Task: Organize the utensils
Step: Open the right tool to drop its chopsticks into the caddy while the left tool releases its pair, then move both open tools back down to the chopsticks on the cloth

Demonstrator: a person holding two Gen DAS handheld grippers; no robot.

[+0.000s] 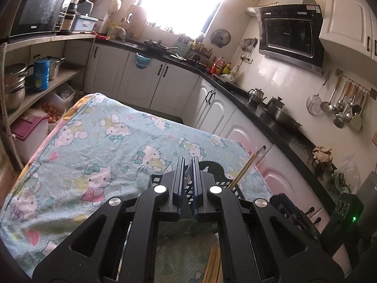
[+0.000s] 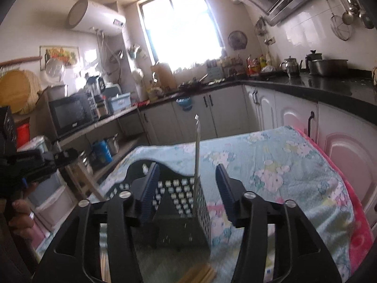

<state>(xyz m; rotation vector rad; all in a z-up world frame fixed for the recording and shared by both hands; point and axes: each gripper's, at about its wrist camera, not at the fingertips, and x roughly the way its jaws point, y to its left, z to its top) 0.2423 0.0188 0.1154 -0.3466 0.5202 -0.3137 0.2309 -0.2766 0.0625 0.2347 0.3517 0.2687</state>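
A black perforated utensil holder (image 2: 181, 202) stands on the Hello Kitty tablecloth (image 2: 282, 165). A metal utensil handle (image 2: 197, 146) sticks upright out of it. My right gripper (image 2: 186, 176) is open and empty, its fingers either side of the holder. In the left wrist view my left gripper (image 1: 188, 165) has its jaws nearly together above the holder (image 1: 212, 172); something thin may sit between them, unclear. A wooden chopstick (image 1: 242, 172) leans out of the holder. More wooden chopsticks (image 1: 213, 266) lie on the cloth below; they also show in the right wrist view (image 2: 200, 274).
White cabinets (image 1: 212, 103) under a black counter (image 1: 271, 118) run behind and right of the table. Shelves (image 1: 42, 82) with pots, a microwave and storage bins stand at the left. Ladles hang on the right wall (image 1: 341, 108). The left hand and gripper (image 2: 28, 172) show at the left.
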